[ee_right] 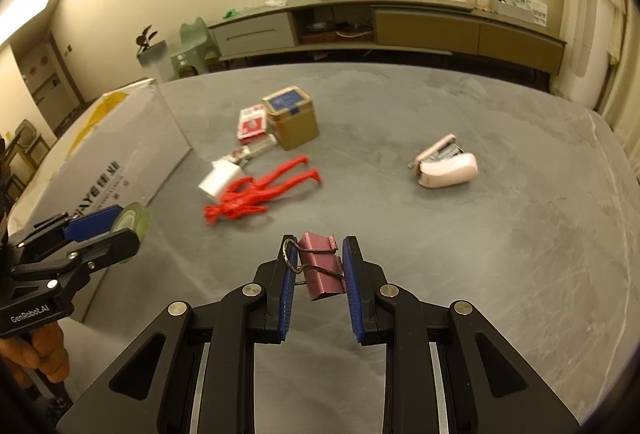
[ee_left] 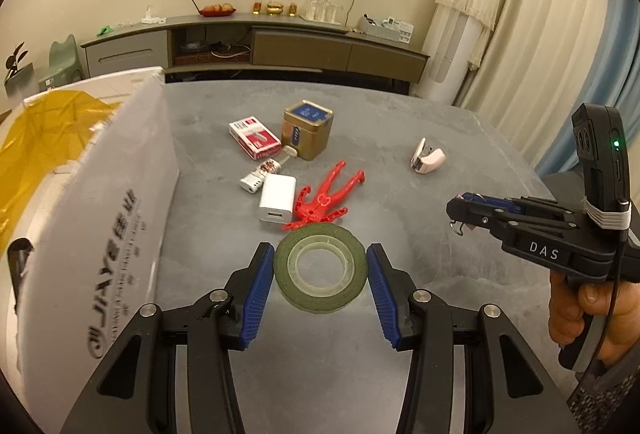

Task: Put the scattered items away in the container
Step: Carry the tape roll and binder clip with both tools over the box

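My left gripper (ee_left: pixel 319 254) is shut on a green tape roll (ee_left: pixel 288 286), which lies flat between the blue pads just above the grey table (ee_left: pixel 400 122). The right wrist view shows that left gripper (ee_right: pixel 128 226) holding the tape roll (ee_right: pixel 134 220) beside the white box (ee_right: pixel 120 154). My right gripper (ee_right: pixel 320 246) is shut on a pink binder clip (ee_right: pixel 322 274) and held above the table. From the left it appears as the right gripper (ee_left: pixel 456 210) at the right, in a hand. The white box (ee_left: pixel 100 194), lined with a yellow bag (ee_left: pixel 40 138), stands at my left.
A red plastic figure (ee_left: pixel 324 198), a white charger (ee_left: pixel 277 197), a small bottle (ee_left: pixel 264 170), a red card box (ee_left: pixel 254 137) and a gold tin (ee_left: pixel 307 130) cluster mid-table. A pink stapler (ee_right: pixel 446 166) lies alone to the right. A sideboard stands behind the table.
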